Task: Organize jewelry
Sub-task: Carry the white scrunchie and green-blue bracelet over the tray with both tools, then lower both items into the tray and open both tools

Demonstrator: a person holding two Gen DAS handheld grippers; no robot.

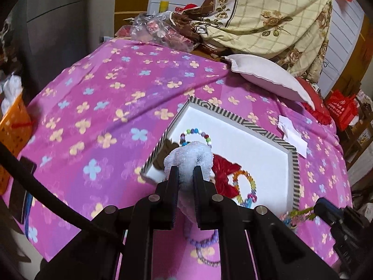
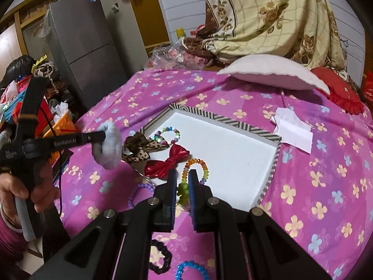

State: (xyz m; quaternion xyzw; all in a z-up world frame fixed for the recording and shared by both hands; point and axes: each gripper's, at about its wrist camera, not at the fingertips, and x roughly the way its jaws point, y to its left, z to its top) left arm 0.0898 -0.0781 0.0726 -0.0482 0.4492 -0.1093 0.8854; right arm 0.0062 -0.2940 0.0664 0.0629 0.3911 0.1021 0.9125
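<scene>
Over the pink flowered bedspread [image 2: 314,163] I hold both tools near the striped-rim tray [image 2: 233,119]. My left gripper [image 1: 186,175] has its fingers pressed together on a fluffy pale-blue scrunchie [image 1: 188,156], which bulges out past the tips. From the right wrist camera that tool comes in level from nine o'clock, its long axis pointing toward three o'clock, and the scrunchie [image 2: 108,144] hangs above the bedspread just beside the tray's nine o'clock edge. The hand [image 2: 28,191] wraps the handle at the lower left of that view, wrist low, fingers curled round the grip.

My right gripper [image 2: 183,182] points toward twelve o'clock at the tray's near edge, its fingers drawn close on a green beaded piece [image 2: 183,192] caught between the pads. Whether that piece rests on the bed or hangs free, I cannot tell.

Inside the tray, at its nine o'clock side, lie a leopard-print bow [image 2: 137,147], a multicolour bead bracelet [image 2: 167,135], a red bow [image 2: 167,161] and a rainbow bead bracelet [image 2: 198,165]. On the bedspread at six o'clock I see a purple bead bracelet [image 2: 139,193], a black scrunchie [image 2: 160,259] and a blue bead bracelet [image 2: 193,270]. White folded paper [image 2: 293,130] lies just beside the tray's three o'clock corner, and a white pillow [image 2: 275,74] sits at twelve o'clock.
</scene>
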